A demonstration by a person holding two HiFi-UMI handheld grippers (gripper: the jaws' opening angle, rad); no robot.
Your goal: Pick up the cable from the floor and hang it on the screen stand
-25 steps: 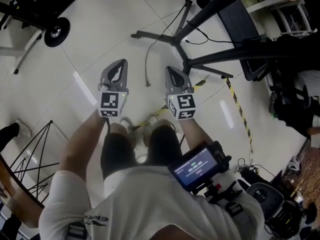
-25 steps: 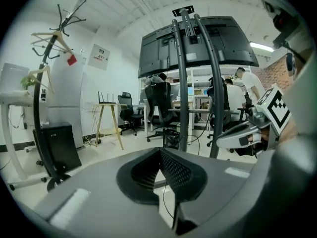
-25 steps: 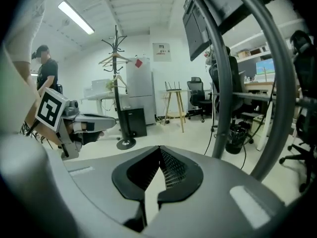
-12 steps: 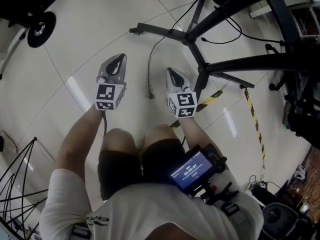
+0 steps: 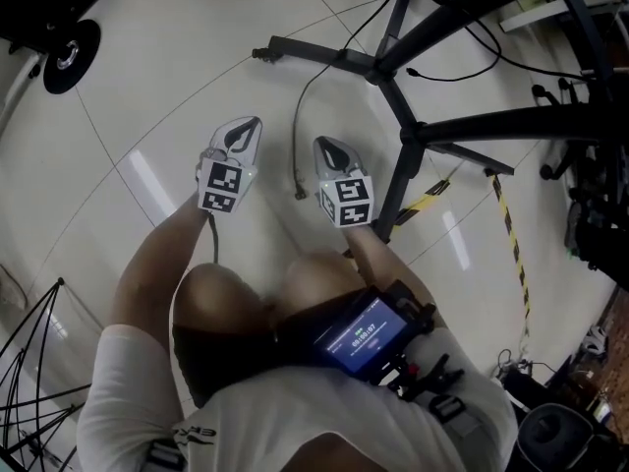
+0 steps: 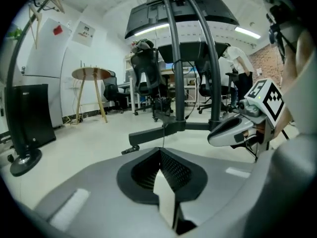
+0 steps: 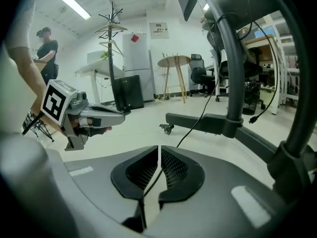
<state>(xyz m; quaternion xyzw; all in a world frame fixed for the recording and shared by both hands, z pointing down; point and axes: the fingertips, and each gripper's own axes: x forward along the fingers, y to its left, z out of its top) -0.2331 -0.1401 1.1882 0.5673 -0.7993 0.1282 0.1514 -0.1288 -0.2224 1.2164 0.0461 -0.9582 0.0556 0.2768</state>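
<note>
A thin grey cable (image 5: 296, 136) lies on the pale floor, running from the black screen stand's legs (image 5: 393, 77) to a loose end between my two grippers. My left gripper (image 5: 251, 124) hovers just left of that end, shut and empty; its own view shows the jaws (image 6: 161, 150) closed. My right gripper (image 5: 322, 146) hangs just right of the cable end. Its jaws (image 7: 159, 148) are opening, a narrow slit apart, and the cable (image 7: 195, 123) shows on the floor through the slit with the pads not pressing on it.
Yellow-black tape (image 5: 506, 234) crosses the floor on the right. A black wheeled base (image 5: 67, 52) stands far left, a wire rack (image 5: 29, 362) near left. Other black cables (image 5: 462, 67) hang off the stand. A person (image 7: 47, 48) stands in the background.
Both grippers have drawn closer together and nearer the cable's loose end. The person has bent lower, and the stand fills more of the head view.
</note>
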